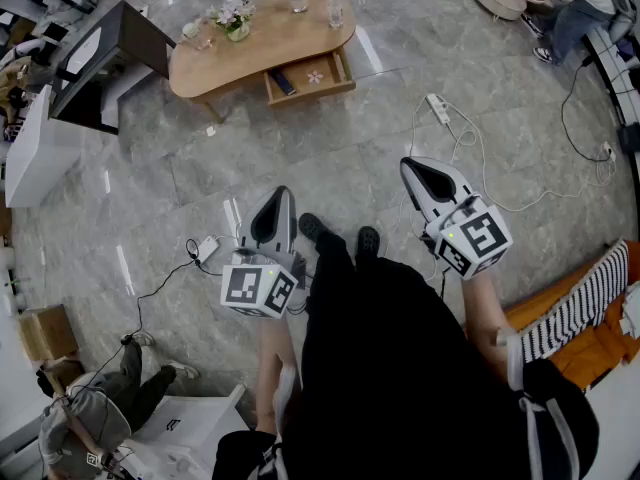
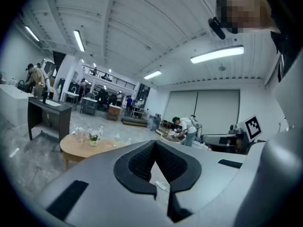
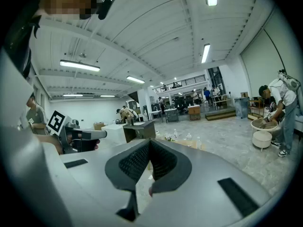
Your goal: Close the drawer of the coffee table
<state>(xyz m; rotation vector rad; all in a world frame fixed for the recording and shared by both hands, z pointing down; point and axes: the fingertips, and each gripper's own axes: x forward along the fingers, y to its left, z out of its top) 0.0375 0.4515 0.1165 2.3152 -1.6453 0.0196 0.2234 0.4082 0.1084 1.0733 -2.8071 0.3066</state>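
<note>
The wooden coffee table stands far ahead on the grey floor, with small bottles and a flower pot on top. Its drawer is pulled out toward me, and a dark item and a small pale one lie inside. Both grippers hang at waist height, well short of the table, pointing toward it. My left gripper is shut and empty, as is my right gripper. The left gripper view shows closed jaws and the table at left. In the right gripper view the table top shows just beyond the shut jaws.
A white power strip with its cable lies on the floor right of the table. A black desk and a white cabinet stand at left. A charger and cord lie near my feet. A person crouches at lower left; an orange sofa is at right.
</note>
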